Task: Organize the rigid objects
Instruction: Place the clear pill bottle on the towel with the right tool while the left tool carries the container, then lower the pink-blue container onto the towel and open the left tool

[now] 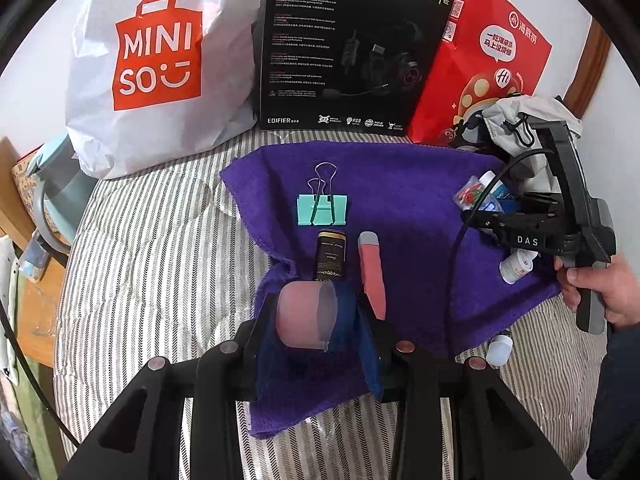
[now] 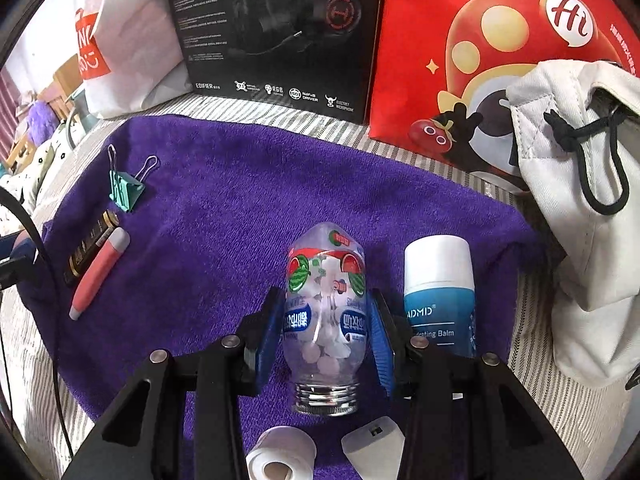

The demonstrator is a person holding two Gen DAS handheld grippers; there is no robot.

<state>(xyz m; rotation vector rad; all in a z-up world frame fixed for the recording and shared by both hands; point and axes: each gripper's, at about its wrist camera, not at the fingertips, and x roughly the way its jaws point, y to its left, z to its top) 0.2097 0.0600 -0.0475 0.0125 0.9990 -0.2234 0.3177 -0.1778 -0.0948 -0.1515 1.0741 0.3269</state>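
On the purple towel (image 1: 420, 200) lie a teal binder clip (image 1: 322, 210), a black-and-gold tube (image 1: 330, 256) and a coral pen-shaped item (image 1: 372, 272). My left gripper (image 1: 316, 300) is shut on a pink translucent cup (image 1: 306, 316), just above the towel's near edge. My right gripper (image 2: 326, 296) is shut on a clear candy bottle (image 2: 326, 280) with a watermelon label, its open threaded mouth facing the camera. A blue-and-white balm bottle (image 2: 438, 296) lies right beside it. A small white bottle (image 2: 280, 460) and a white cap (image 2: 374, 444) lie under the right gripper.
A white MINISO bag (image 1: 152, 68), a black headset box (image 1: 344, 48) and a red paper bag (image 1: 480, 60) stand along the back. A white drawstring pouch (image 2: 580, 200) sits at the right. The towel lies on a striped sheet (image 1: 152, 260). A person's hand (image 1: 608, 292) holds the right gripper.
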